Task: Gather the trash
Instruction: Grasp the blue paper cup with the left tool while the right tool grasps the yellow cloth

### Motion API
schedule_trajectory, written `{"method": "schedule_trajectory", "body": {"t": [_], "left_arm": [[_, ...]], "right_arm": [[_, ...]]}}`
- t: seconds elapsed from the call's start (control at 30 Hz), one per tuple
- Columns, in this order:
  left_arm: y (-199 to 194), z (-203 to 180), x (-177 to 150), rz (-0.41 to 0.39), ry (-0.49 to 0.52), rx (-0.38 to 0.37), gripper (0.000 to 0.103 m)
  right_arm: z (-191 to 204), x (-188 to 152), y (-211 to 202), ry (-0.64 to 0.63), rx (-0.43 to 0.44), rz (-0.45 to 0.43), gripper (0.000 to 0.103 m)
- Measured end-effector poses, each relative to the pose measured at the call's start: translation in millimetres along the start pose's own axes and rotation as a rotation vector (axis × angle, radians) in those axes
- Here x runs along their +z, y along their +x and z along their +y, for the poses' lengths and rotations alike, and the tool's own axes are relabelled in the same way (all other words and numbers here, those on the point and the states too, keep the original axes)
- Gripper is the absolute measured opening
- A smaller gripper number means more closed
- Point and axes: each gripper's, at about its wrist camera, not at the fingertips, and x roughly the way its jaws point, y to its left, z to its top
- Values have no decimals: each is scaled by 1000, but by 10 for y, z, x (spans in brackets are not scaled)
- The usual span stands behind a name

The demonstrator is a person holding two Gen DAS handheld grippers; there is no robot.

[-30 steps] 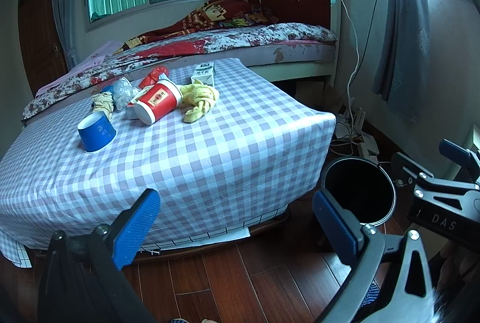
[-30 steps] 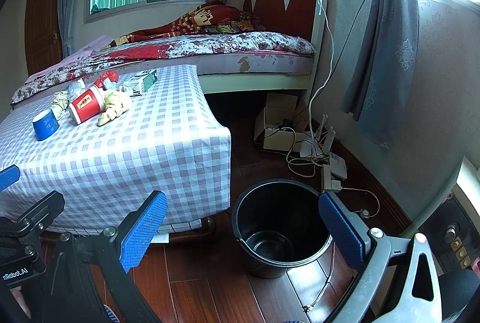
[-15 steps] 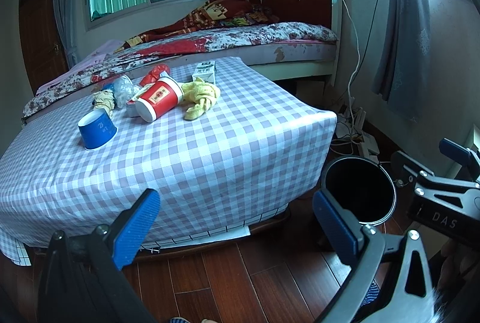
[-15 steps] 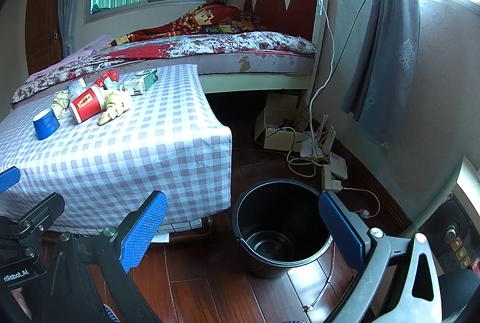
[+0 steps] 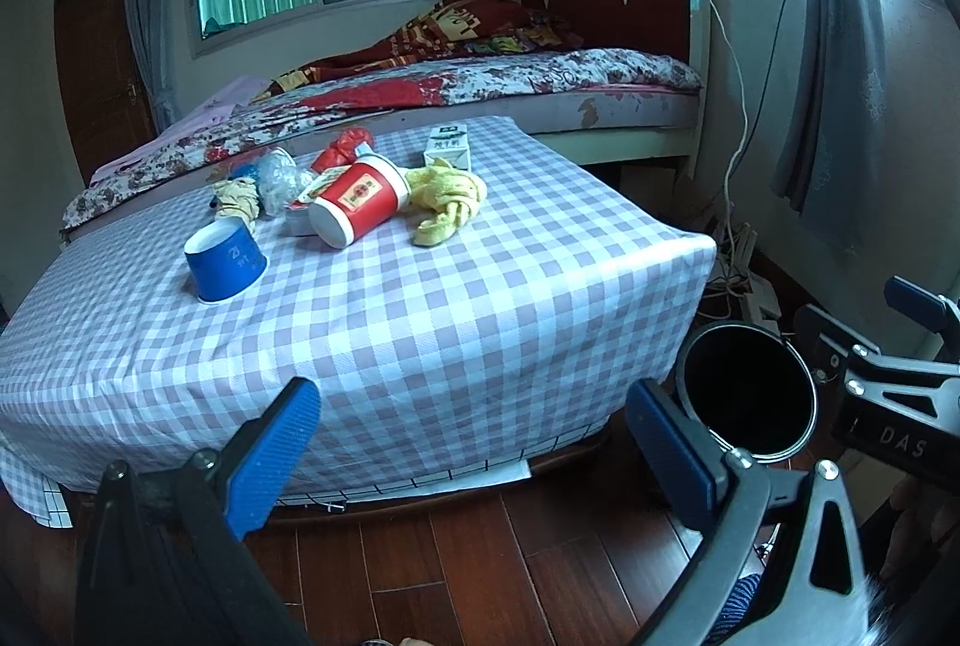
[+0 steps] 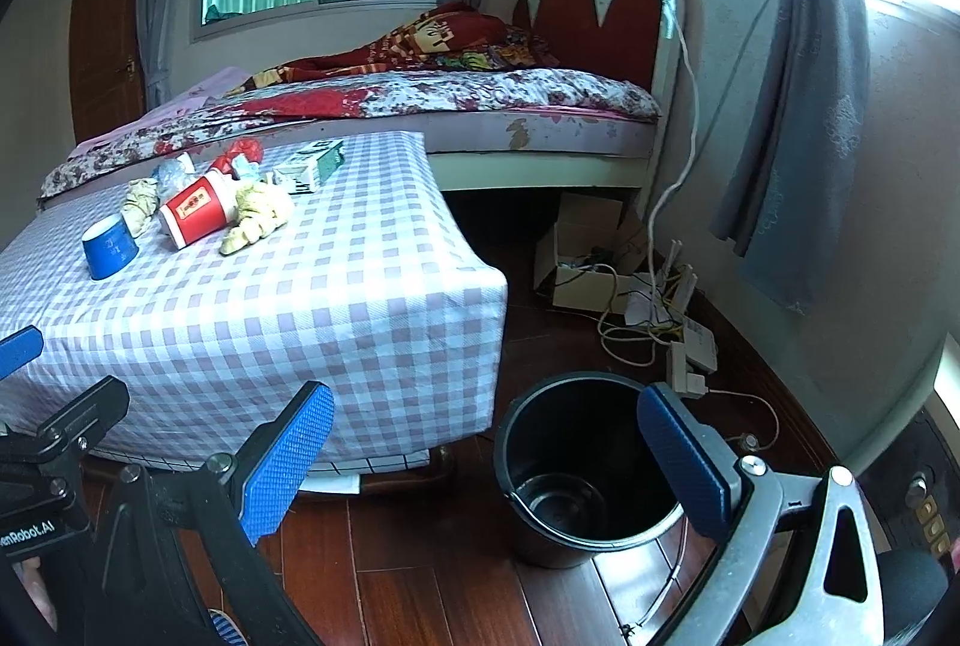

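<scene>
Trash lies on a checked table [image 5: 420,322]: a blue paper cup [image 5: 225,263], a red paper cup on its side [image 5: 360,198], a yellow crumpled cloth [image 5: 447,202], a small carton [image 5: 447,148], a clear plastic wad [image 5: 277,177] and a red wrapper [image 5: 339,149]. A black bucket [image 6: 576,466] stands empty on the floor right of the table. My left gripper [image 5: 474,448] is open and empty, low in front of the table. My right gripper [image 6: 486,454] is open and empty near the bucket.
A bed [image 6: 420,100] with a red headboard stands behind the table. Cables, a power strip [image 6: 690,352] and a cardboard box [image 6: 576,256] lie on the wooden floor by the wall. Grey curtains [image 6: 798,118] hang at the right.
Both views have shifted slightly; the left gripper has edged a little toward the table. Nothing was grasped or moved on the table.
</scene>
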Motion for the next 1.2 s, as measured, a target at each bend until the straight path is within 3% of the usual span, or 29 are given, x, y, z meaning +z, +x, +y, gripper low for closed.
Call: {"method": "schedule_trajectory", "body": {"t": [0.27,0.4,0.47,0.7,0.73,0.8,1.07,1.2], "left_arm": [[174,629,127,-17,-84,84,102],[315,995,173,5,-142,130,102],[391,1153,189,14,-162,153,102],[757,1681,328,25,-221,251,102],[825,1741,354,32,-230,254,102],[953,1867,404,33,-247,256,102],[1426,2115,524,69,-307,238,97],[1584,2103,557,77,-289,214,92]], "right_arm": [[418,339,287,-56,120,3,102],[671,544,475,-70,195,-50,102],[833,644,621,-116,211,8,102],[1301,967,1109,-189,314,29,101],[1360,1007,1205,-195,318,36,100],[1467,1062,1411,-207,329,65,87],[1709,1112,1979,-217,387,166,73],[1746,1098,2099,-217,404,188,61]]}}
